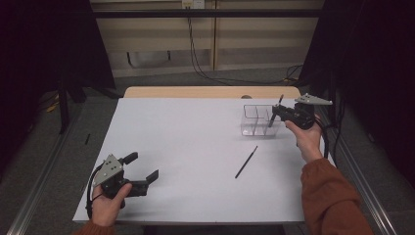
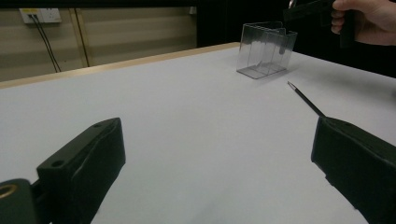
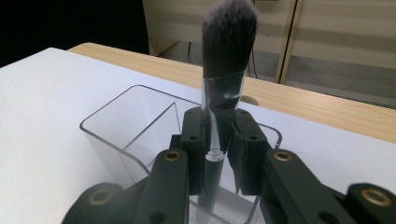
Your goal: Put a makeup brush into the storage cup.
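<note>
Your sleeves are rust-orange, the right sleeve [image 1: 329, 196] showing far more cloth than the left cuff [image 1: 93, 229]. Each hand carries a matte black gripper: the left gripper [image 1: 144, 169] and the right gripper [image 1: 277, 111] both wear a grey three-cornered plate on top and trail a black cable. Brass-ringed pivot holes dot the black linkage arms behind the blocky jaws.
</note>
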Motion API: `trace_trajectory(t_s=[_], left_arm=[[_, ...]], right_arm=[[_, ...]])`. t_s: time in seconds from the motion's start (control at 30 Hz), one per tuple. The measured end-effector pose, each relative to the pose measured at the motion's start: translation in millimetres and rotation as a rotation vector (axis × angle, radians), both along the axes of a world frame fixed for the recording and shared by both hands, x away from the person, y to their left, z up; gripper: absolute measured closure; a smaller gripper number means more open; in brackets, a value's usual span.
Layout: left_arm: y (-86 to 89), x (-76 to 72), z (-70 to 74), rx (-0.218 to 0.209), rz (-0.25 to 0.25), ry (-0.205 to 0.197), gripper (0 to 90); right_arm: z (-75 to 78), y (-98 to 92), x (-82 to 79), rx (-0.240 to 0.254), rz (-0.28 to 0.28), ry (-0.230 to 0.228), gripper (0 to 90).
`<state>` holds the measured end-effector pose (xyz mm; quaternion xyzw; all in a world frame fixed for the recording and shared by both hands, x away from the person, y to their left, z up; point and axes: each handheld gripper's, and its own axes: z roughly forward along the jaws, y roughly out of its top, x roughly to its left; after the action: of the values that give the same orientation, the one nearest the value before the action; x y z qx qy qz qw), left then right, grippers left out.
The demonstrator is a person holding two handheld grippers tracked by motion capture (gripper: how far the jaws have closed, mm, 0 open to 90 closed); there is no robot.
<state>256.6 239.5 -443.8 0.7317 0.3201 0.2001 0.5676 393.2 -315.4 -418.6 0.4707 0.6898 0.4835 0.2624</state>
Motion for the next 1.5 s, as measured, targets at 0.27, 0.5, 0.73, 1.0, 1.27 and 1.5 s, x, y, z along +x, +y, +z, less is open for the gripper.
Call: trace_trajectory(t_s=[0.27, 0.5, 0.73, 1.0, 1.27, 1.5], left_arm=[[-0.5, -0.2, -0.4, 0.000, 0.002, 0.002, 3.0], [-1.0, -0.1, -0.5, 0.013, -0.003, 0.000, 3.0], [-1.2, -0.1, -0.6, 0.013, -0.004, 0.000, 2.9], [-0.7, 0.0, -0.5, 0.013, 0.003, 0.000, 3.0], [-0.5, 0.0, -0.3, 0.009, 0.001, 0.000, 3.0], [-0.7, 0.0, -0.1, 0.014, 0.005, -0.001, 3.0]], right_arm=[[-2.8, -1.7, -0.6, 0.005, -0.003, 0.006, 73.6], [-3.4, -2.2, -1.2, 0.006, -0.001, 0.000, 60.5], [-1.6, -1.6, -3.1, 0.013, 0.000, -0.012, 37.6], [-1.5, -0.8, -7.7, 0.008, -0.040, -0.040, 13.4], [-4.5, -0.6, -14.8, 0.032, -0.027, -0.033, 3.3], [-4.5, -1.2, -23.1, 0.055, -0.013, -0.041, 0.0]])
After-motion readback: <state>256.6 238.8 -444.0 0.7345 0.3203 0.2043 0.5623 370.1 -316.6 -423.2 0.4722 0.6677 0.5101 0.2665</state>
